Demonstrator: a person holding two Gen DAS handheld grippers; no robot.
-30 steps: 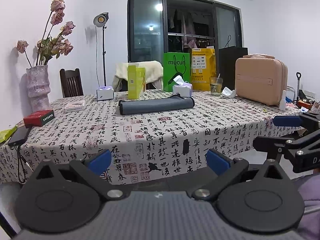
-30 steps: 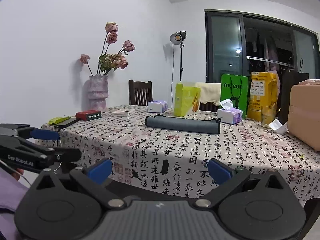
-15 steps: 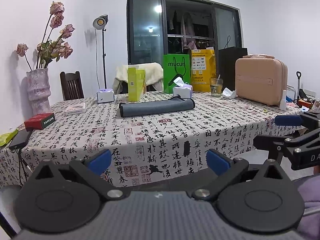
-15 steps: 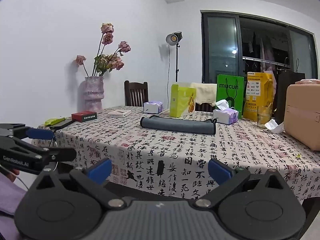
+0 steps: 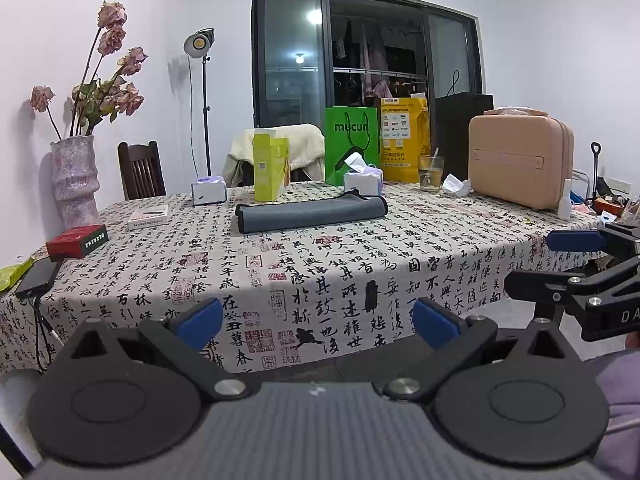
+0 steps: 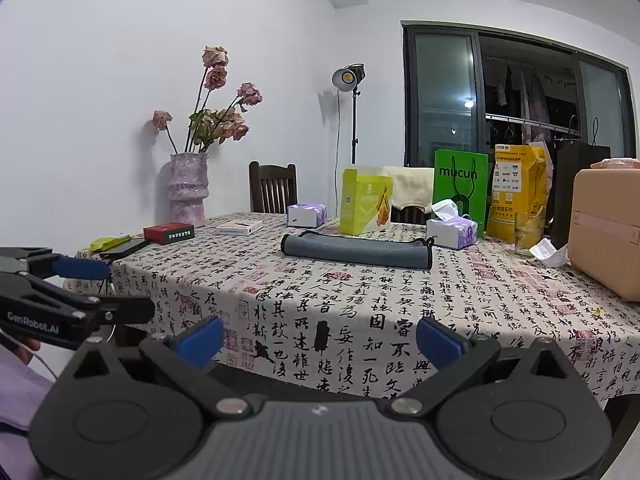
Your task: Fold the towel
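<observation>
Spread wide, left gripper [image 5: 316, 322], blue pads far apart, nothing between them, hanging in front of the table's near edge. Same on the other side: right gripper [image 6: 318, 340] splayed fully, holding nothing, touching nothing. Each visible in the other's view at the frame edge — right gripper [image 5: 576, 264] off to the side of the left camera, left gripper [image 6: 68, 284] low on the side of the right camera.

Out on the table, well beyond both claws: long grey towel [image 5: 310, 214] already folded into a thick flat strip, lying crosswise near the middle of the tablecloth printed with black calligraphy [image 5: 360, 256]. Seen again from the right wrist, grey towel [image 6: 356, 250] lying flat, ends rounded over.

Behind the towel: yellow-green carton [image 5: 271, 170] upright, white and lilac tissue pack [image 5: 362, 180] with a tissue sticking up, second small tissue box [image 5: 208, 191] off to one side. Farther back, bright green paper bag [image 5: 351, 148] and yellow printed bag [image 5: 404, 140] standing, drinking glass [image 5: 431, 174] beside them. Pink hard-shell case [image 5: 520, 166] upright at one end. Other end: mottled pink vase of dried roses [image 5: 74, 178], red flat box [image 5: 77, 240], dark phone [image 5: 38, 278] at the corner.

Dark wooden chair [image 5: 140, 174] behind the table, lamp on a tall stand [image 5: 200, 42] lit, dark glass sliding doors [image 5: 360, 60] on the back wall.
</observation>
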